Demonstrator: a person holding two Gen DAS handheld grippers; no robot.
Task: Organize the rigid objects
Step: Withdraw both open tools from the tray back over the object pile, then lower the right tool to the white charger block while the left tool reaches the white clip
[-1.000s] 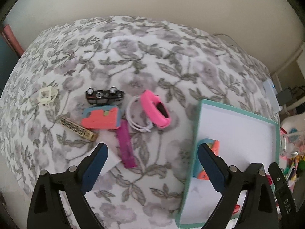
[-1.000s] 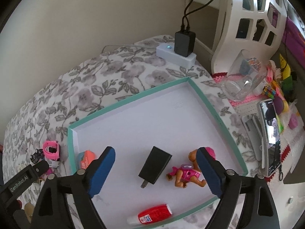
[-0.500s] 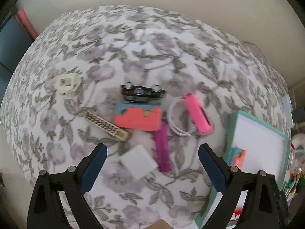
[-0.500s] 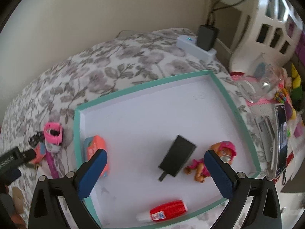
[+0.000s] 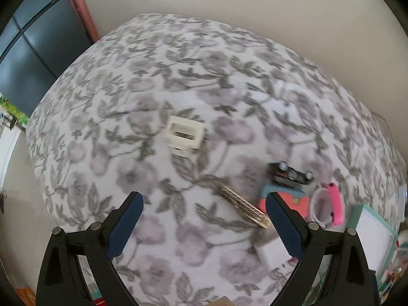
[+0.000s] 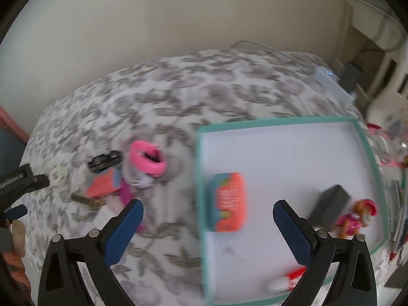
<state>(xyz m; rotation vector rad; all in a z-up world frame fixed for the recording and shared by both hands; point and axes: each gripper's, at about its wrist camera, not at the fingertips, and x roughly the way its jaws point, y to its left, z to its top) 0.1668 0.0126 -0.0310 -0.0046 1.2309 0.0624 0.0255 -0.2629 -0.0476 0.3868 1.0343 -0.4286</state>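
Item: sorting run, mid-transfer. My right gripper (image 6: 207, 227) stands at full spread with nothing between its jaws; a second ago it hung over the middle of the teal-rimmed tray (image 6: 278, 122), and it has since slid leftward to straddle the tray's left wall. In the tray: orange-and-teal box (image 6: 228, 201), black adapter (image 6: 327, 207), pink doll figure (image 6: 357, 219), red-and-white tube (image 6: 289, 280). My left gripper (image 5: 204, 216) is likewise wide and empty; its view has swung off the tray toward the far end of the floral bedspread (image 5: 178, 63). Still loose on the cloth: cream plastic frame (image 5: 185, 134) by itself, now nearly centred ahead of the left jaws; gold patterned bar (image 5: 243, 207); black toy car (image 5: 289, 176); coral-and-blue case (image 5: 293, 200); pink band (image 5: 335, 207). Reading: four pieces are filed, both tools are freed, and I judge the cream frame the likely next pick.
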